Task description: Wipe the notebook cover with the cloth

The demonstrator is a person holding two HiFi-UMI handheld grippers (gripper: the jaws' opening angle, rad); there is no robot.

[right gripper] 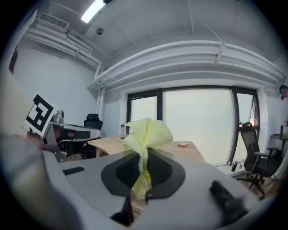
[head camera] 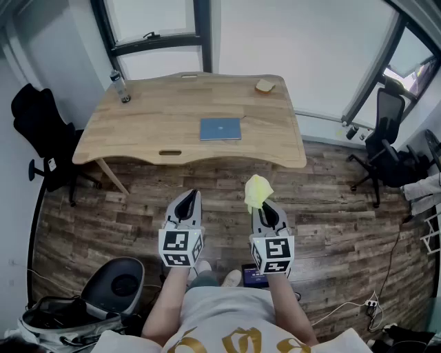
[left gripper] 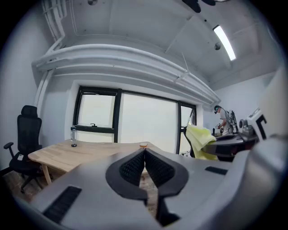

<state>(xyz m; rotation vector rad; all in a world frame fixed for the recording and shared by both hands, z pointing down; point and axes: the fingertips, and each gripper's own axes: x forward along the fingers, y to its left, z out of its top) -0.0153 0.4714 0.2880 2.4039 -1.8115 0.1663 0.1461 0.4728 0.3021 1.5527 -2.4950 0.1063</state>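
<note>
A big wooden worktop (head camera: 138, 127) stands by the windows (head camera: 155, 17). The windows are bright and have dark frames. The floor (head camera: 331, 224) is made of brown wood planks. A black chair (head camera: 38, 124) on wheels sits at the left end of the worktop. Another black chair (head camera: 387, 110) sits off to the right, near the glass. The walls (right gripper: 58, 85) are white. Fat white pipes (right gripper: 189, 56) run along the top of the room. One long light (left gripper: 223, 42) glows on the ceiling. Some cables (head camera: 375, 303) lie on the floor at the right.
</note>
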